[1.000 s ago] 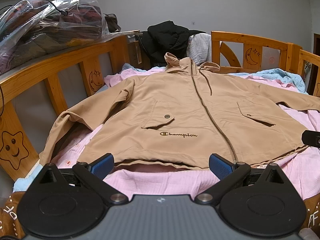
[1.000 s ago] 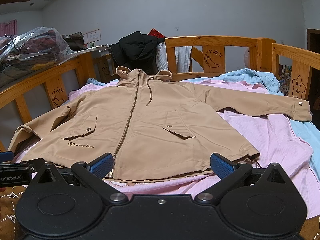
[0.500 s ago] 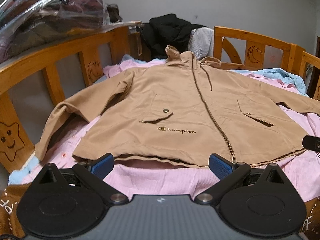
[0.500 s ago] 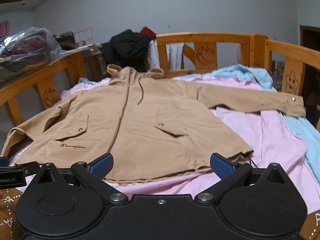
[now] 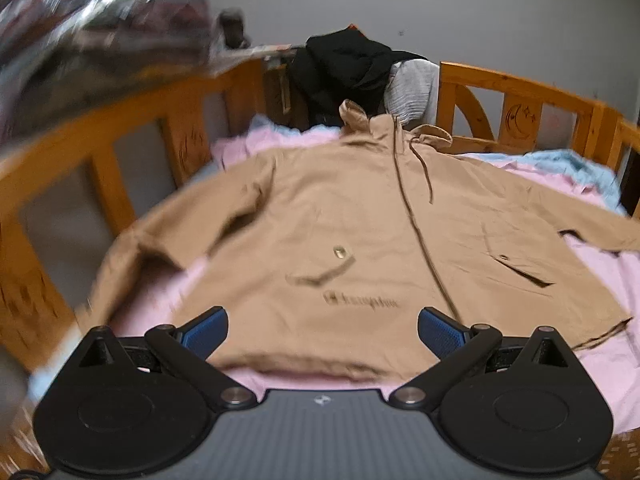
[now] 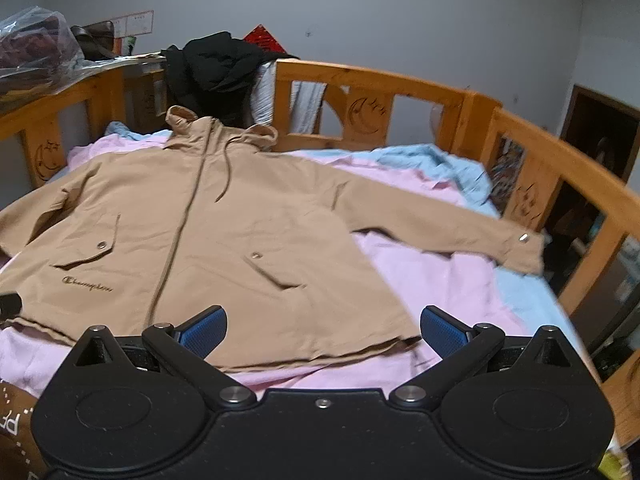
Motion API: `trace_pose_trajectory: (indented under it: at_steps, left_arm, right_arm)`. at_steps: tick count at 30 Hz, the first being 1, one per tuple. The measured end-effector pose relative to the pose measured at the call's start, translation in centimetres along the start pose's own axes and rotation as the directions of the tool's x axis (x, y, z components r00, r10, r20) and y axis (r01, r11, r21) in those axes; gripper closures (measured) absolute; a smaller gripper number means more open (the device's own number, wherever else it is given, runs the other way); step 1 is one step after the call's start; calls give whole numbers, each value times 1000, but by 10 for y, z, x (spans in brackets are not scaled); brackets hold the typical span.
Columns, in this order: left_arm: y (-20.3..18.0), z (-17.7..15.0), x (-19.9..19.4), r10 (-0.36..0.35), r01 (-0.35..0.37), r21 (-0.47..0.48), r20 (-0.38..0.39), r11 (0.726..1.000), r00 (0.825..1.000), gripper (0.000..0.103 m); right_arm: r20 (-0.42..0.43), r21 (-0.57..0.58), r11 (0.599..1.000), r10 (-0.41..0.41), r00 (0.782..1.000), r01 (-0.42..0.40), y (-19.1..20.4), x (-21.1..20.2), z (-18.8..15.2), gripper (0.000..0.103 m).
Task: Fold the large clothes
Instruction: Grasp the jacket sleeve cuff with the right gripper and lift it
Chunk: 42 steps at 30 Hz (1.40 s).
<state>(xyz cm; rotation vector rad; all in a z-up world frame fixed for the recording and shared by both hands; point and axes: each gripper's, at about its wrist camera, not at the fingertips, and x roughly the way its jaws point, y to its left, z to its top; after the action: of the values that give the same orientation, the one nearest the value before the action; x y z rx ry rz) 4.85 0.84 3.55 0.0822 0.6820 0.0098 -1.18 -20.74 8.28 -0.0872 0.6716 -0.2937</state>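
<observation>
Both hand-held grippers point(image 5: 322, 330) point(image 6: 323, 330) wide open

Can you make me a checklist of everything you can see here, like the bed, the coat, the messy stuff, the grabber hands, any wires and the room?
Surface: pink sheet over the bed, with a light blue blanket at the far right.
Job's things: tan jacket lying flat, front up, zipped, unfolded; right sleeve stretched out sideways.
Clutter: black garment heaped on the far rail; plastic-wrapped bundle on the left ledge.
Grippers: left gripper open, empty, above the hem; right gripper open, empty, above the hem.
Cables: nothing seen.
Surroundings: wooden bed rail with carved moons, grey wall, dark doorway at right.
</observation>
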Motion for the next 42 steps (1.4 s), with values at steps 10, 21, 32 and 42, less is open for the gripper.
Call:
trace_pose_trajectory:
  at_steps: [10,21,32,42]
  left_arm:
    - [-69,89,42,-104,90,104,144,991,984,0]
    - [-247,165,162,-421,400,145,173,905,890,0]
    - [-276,150,216,-377,361,208,40,909,925,0]
    - [-240,134,217,-347,342,183,-4,922,938,0]
  right_arm:
    - [-9,187,981,46,999,-43,-99,46,28,1]
    - [-39,611,786,-92,995,96,-258,206,-1,16]
    - [-135,906,351,-286,949,235,-321,315,-31,21]
    - [-199,867,321,-478,856,381,-332,338,-17,78]
